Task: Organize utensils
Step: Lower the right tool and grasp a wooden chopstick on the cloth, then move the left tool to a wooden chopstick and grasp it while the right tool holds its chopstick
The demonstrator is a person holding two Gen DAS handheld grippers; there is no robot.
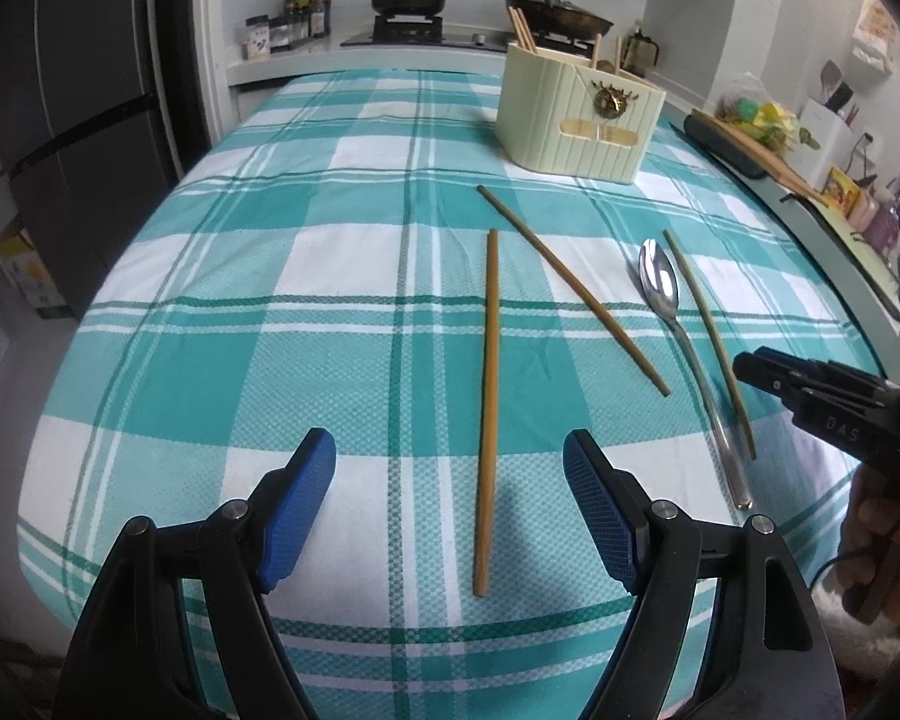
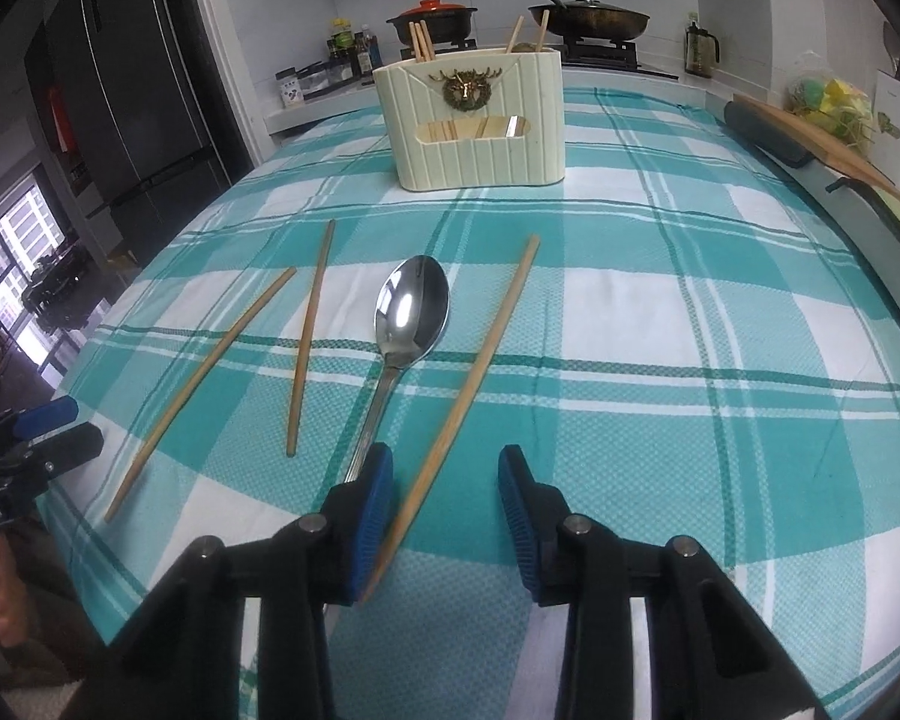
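Observation:
Three wooden chopsticks and a metal spoon (image 2: 414, 306) lie on the teal checked tablecloth (image 2: 660, 324). At the far side stands a cream utensil holder (image 2: 474, 126) with several chopsticks upright in it. My left gripper (image 1: 450, 447) is open and low over the cloth, with the leftmost chopstick (image 1: 489, 408) lying between its blue pads, touching neither. My right gripper (image 2: 447, 459) is open around the rightmost chopstick (image 2: 480, 360). That stick runs close along the left pad (image 2: 375, 498), and the right pad stands clear of it. The spoon's handle passes just left of that left pad.
A third chopstick (image 1: 570, 288) lies at a slant between the other two. A dark roll and a wooden board (image 2: 810, 144) sit at the table's right edge. Behind the table is a stove with a red-lidded pot (image 2: 432, 15) and a pan. A dark fridge (image 2: 132, 90) stands to the left.

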